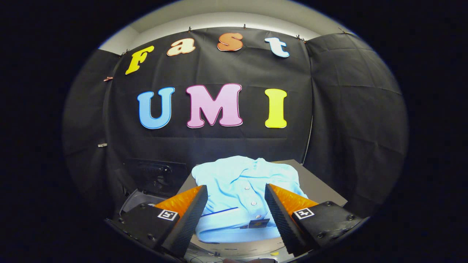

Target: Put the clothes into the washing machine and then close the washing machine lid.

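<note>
Gripper point(236, 204) fingers spread wide, folded blue shirt point(241, 182) btwn & just ahead

Shirt point(243, 190) soft smooth cloth; table point(321, 188) matt; booth wall point(219, 142) matt cloth

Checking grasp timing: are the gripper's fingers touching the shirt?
Cannot tell. In the gripper view the open gripper frames the folded shirt, but the fingers overlap it without showing contact or gap.

- The gripper point(236, 206) hangs with its fingers spread wide, touching nothing.
- A folded light-blue polo shirt point(244, 184) lies between and just beyond the fingers on a grey table point(321, 188).
- A dark washing machine point(151, 177) stands beside the table.
</note>
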`<action>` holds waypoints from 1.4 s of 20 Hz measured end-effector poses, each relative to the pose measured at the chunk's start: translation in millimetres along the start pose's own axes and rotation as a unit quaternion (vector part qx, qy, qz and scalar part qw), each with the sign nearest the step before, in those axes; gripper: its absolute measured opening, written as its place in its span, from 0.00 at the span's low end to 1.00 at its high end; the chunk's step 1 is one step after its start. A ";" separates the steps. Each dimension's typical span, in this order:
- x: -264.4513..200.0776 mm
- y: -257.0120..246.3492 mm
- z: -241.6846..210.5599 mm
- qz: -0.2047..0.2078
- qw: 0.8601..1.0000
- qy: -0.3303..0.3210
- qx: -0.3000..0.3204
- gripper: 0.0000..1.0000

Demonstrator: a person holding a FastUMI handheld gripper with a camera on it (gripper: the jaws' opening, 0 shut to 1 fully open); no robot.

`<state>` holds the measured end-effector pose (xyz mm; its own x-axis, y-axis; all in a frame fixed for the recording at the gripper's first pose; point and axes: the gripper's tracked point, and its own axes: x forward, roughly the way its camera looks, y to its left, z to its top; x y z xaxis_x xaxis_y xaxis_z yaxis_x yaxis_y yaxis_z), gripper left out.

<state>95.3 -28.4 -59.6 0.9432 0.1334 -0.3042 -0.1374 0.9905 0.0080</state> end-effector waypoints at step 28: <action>102.5 -25.9 -59.3 0.058 0.983 0.176 0.004 0.15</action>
<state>177.6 -42.5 -147.5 0.7586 0.2267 -0.6108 -0.2340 0.9698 0.0693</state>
